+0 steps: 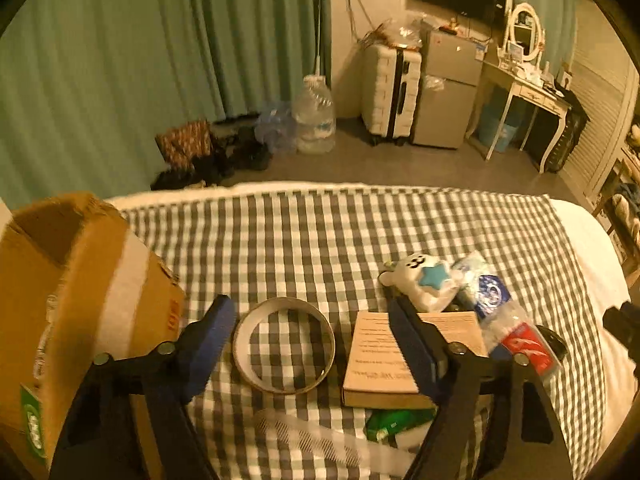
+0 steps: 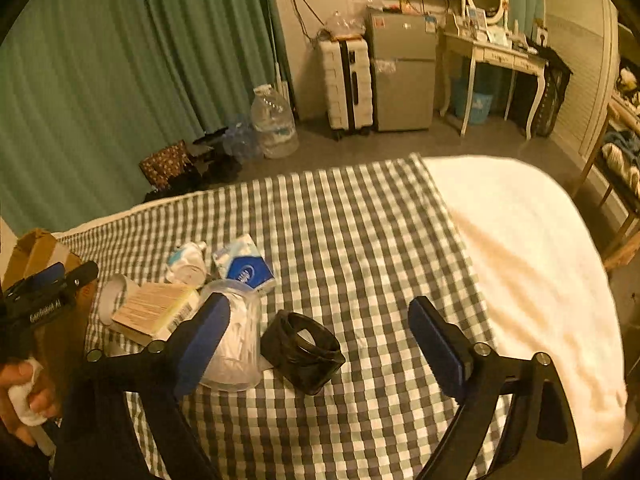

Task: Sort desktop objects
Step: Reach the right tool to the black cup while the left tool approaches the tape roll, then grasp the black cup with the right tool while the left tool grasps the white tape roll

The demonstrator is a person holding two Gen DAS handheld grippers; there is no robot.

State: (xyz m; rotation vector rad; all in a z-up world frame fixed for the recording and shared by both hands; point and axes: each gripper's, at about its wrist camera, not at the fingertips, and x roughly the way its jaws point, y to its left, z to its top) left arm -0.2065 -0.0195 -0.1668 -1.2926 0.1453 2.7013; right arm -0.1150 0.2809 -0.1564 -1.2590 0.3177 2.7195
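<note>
Tape ring flat on the checked cloth, left of a brown booklet. White bear toy and blue tissue pack far right of it. Clear plastic cup on its side; black ring-shaped holder just right, tilted.

Left gripper: jaws apart, nothing clamped between the blue pads, pointing steeply down and forward. In the right wrist view its body shows at the left edge, with the person's hand wrapped round a white grip below it. Right gripper: jaws also wide, pads clear of any contact, nothing held, same steep downward tilt. Both black finger arms splay out from the bottom of their own views. The two grippers sit side by side, left one slightly further left and forward.
</note>
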